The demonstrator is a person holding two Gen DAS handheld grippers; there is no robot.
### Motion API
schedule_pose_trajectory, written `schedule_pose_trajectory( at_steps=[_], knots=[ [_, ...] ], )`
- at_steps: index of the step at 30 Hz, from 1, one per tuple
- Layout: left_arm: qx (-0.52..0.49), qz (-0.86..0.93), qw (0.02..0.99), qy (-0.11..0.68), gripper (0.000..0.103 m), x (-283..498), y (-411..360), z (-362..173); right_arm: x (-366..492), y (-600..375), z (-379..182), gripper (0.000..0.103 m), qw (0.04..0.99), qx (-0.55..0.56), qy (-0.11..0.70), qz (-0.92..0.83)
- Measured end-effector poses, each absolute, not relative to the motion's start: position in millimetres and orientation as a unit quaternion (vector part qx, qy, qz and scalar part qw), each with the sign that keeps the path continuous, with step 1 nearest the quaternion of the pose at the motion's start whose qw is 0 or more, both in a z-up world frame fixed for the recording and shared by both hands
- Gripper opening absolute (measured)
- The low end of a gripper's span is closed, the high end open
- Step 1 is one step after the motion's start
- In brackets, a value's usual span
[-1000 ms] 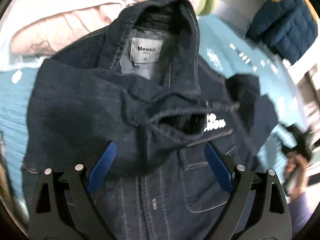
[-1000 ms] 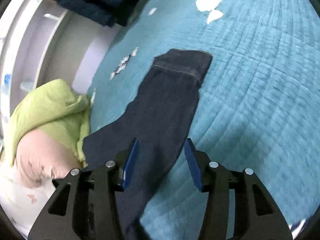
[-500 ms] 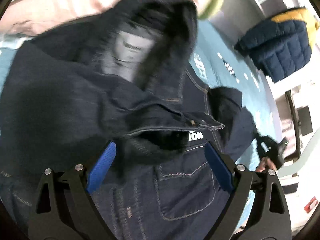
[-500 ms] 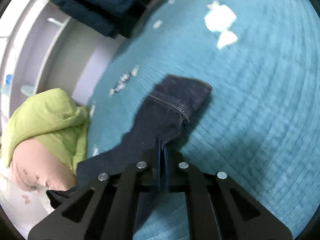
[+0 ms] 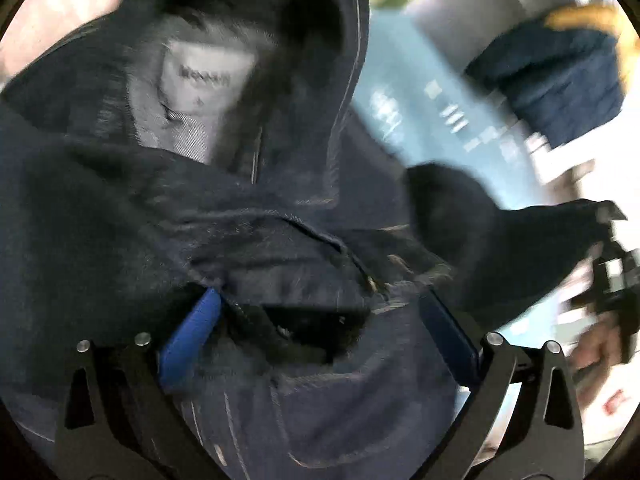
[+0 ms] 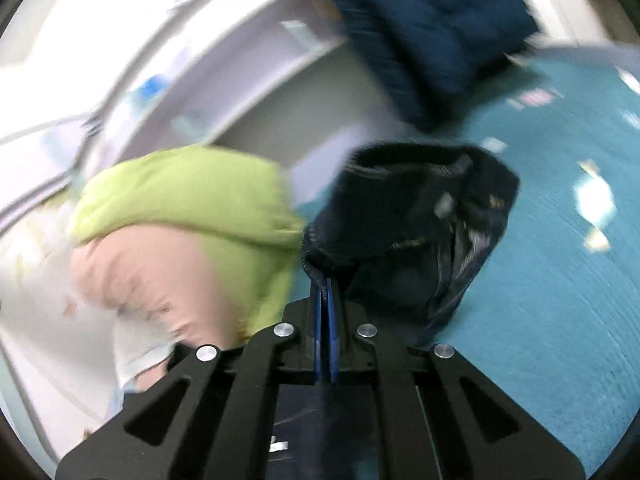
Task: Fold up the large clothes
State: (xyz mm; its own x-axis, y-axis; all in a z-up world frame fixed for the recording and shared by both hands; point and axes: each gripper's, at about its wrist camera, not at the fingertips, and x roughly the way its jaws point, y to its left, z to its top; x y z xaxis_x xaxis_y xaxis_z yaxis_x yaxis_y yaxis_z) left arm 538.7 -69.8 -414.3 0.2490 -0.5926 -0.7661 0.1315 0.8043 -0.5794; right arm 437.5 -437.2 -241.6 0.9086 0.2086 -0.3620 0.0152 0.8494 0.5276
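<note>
Under blurred denim jacket [image 5: 280, 220], label [image 5: 200, 76] illegible

We see one white label [image 5: 204, 76] sewn inside the collar of the denim jacket [image 5: 120, 220], well ahead of the jaws; its dark print is too blurred to read.

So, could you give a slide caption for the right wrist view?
Right gripper, jaws shut on the dark denim sleeve, lifting it above the teal bedspread.
</note>
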Motion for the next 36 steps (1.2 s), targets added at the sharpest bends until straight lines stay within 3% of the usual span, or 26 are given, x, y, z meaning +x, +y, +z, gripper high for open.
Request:
schedule_pose_trajectory(
  at_steps=[4,8,15,19,22,25,27,28,36],
  knots=[
    [-0.27,-0.237,0.768,0.531,0.098,527.5,-21.5,-392.1,453.8,-345.8,-223.6,0.003,0.938,0.22,0.218,0.156],
    [-0.309,-0.224,0.788,0.484,0.098,505.4,34.6,-365.4,471.2,-252.1,-239.5,0.003,0.912,0.199,0.255,0.252],
    [-0.308,-0.139,0.826,0.45,0.098,484.3,108.9,-345.5,495.7,-112.9,-357.6,0.01,0.856,0.14,0.419,0.27],
    [-0.309,-0.124,0.822,0.462,0.098,484.8,125.1,-349.0,495.5,-106.8,-413.8,0.011,0.837,0.132,0.484,0.217],
    [-0.308,-0.129,0.817,0.469,0.098,484.2,130.4,-349.5,491.2,-121.7,-418.6,0.013,0.829,0.159,0.485,0.228],
    [-0.309,-0.136,0.814,0.473,0.098,485.2,125.4,-351.6,483.8,-132.5,-399.6,0.033,0.828,0.181,0.473,0.241],
    [-0.308,-0.145,0.809,0.479,0.098,488.4,116.6,-354.7,477.8,-142.8,-380.5,0.068,0.836,0.189,0.458,0.236],
    [-0.305,-0.15,0.808,0.482,0.098,490.2,111.6,-355.3,474.4,-150.3,-371.6,0.074,0.84,0.201,0.445,0.237],
    [-0.299,-0.203,0.778,0.515,0.098,521.0,56.9,-370.7,473.4,-227.8,-352.7,0.074,0.852,0.257,0.43,0.153]
  ],
)
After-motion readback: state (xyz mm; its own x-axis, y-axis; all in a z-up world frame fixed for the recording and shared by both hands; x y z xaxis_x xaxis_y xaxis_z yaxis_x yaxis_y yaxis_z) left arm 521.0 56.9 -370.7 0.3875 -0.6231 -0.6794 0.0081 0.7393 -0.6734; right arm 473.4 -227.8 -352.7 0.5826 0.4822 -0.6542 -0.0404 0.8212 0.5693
